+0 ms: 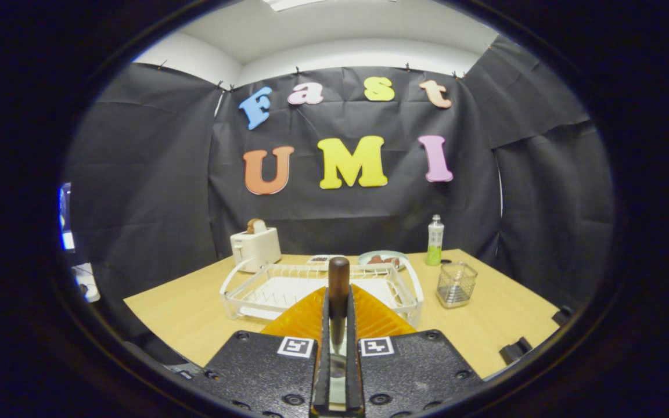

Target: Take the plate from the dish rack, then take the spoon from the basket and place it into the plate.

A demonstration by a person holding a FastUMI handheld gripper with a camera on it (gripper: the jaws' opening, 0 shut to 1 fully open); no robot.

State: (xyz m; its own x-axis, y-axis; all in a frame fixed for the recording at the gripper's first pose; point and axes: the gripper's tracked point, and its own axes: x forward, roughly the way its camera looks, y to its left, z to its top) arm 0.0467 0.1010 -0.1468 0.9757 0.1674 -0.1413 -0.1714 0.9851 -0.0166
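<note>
Gripper (338, 334) pinches spoon (338, 290), its rounded, seemingly wooden handle upright.

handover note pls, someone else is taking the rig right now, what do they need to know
Gripper: shut on the spoon, whose dark handle stands up between the fingers.
Dish rack: just beyond the fingers on the wooden table.
Plate: out of the rack, lying on the table behind it.
Basket: right of the rack, spoon already taken out.
Done: plate removed, spoon picked up.
Left: carry the spoon over the rack and set it into the plate.
</note>
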